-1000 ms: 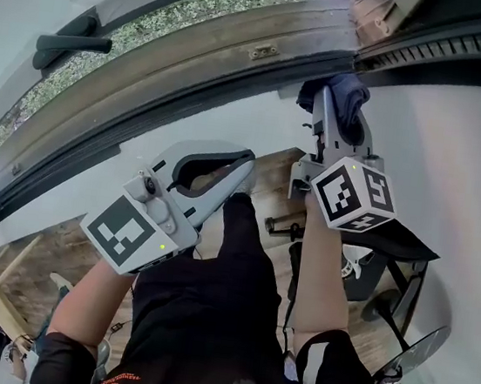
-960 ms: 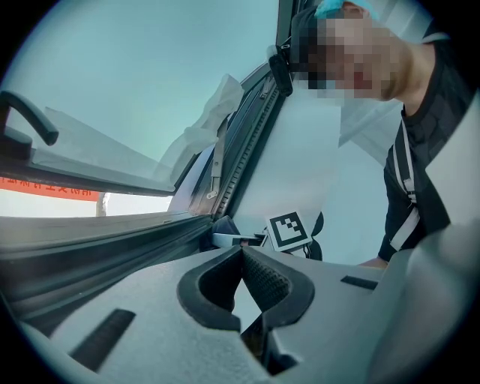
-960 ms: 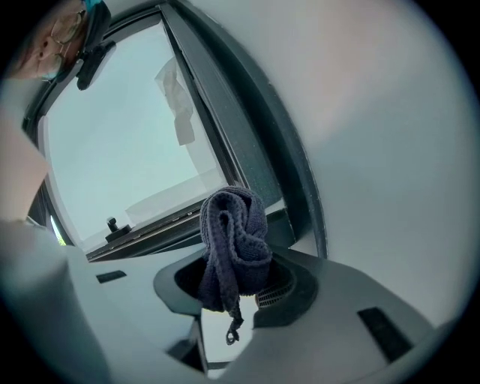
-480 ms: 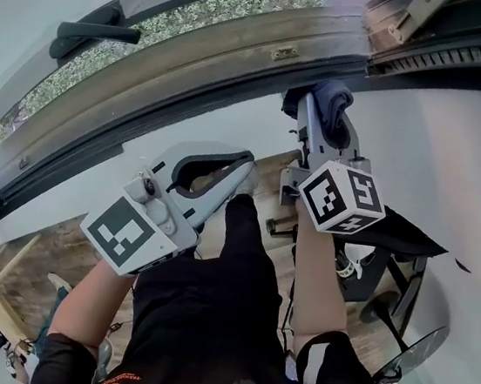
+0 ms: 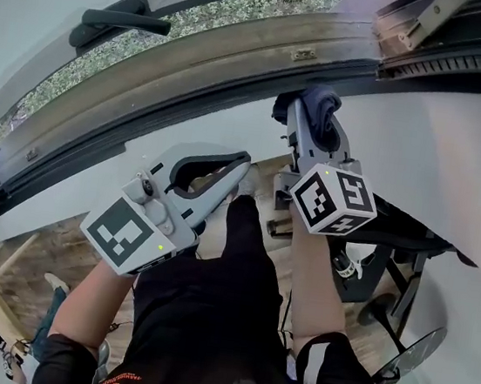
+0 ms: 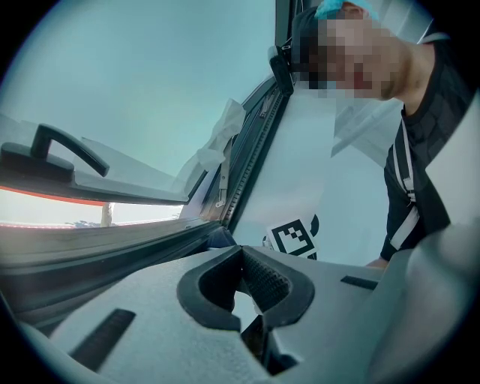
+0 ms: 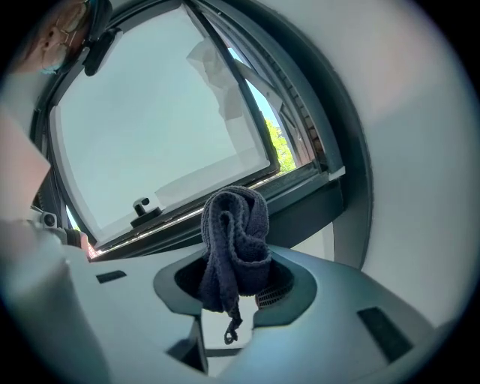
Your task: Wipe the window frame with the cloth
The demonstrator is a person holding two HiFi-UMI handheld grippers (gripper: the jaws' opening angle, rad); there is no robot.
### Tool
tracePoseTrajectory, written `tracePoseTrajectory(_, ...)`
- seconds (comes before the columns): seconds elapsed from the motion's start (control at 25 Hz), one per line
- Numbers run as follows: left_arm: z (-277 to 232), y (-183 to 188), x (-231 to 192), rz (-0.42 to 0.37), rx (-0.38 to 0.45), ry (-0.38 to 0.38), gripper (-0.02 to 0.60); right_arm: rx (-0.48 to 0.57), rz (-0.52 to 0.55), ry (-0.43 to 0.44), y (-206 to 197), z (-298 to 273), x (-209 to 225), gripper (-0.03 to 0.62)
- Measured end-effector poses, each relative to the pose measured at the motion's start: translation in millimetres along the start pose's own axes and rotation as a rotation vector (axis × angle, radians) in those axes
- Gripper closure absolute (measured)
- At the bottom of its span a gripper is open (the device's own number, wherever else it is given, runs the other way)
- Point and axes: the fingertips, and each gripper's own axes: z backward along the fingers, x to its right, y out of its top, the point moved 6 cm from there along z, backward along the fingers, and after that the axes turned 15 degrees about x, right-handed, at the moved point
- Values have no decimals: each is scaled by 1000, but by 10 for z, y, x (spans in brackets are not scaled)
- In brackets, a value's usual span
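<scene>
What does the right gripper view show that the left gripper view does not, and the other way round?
Only the right gripper view: a dark blue cloth clamped in the right gripper, and green foliage outside. Only the left gripper view: the left gripper, jaws together and empty, the right gripper's marker cube, and the person's torso. Both: the open window sash and its handle.

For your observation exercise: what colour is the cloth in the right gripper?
Dark blue-grey cloth; right gripper view shows it best.
</scene>
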Motion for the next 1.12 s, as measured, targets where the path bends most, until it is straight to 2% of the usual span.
tracePoseTrajectory(0.32, 185, 101, 39, -13, 23, 15, 561, -48, 3, 45, -101, 40, -283, 476)
tracePoseTrajectory(0.48, 223, 202, 32, -72, 135, 4, 561, -58, 8, 53, -108, 50, -329, 476)
tracePoseTrajectory(0.64, 286, 153, 90, -26, 50, 28, 561, -63, 8, 55, -90, 66, -331, 476)
tracePoseTrajectory(0.88, 208, 204, 192, -50, 59, 17, 561, -57, 11, 78, 32, 156, -310, 476)
tracePoseTrajectory(1.12, -19, 323, 305, -94, 103, -26, 561, 15, 26, 129, 417, 241, -324, 476)
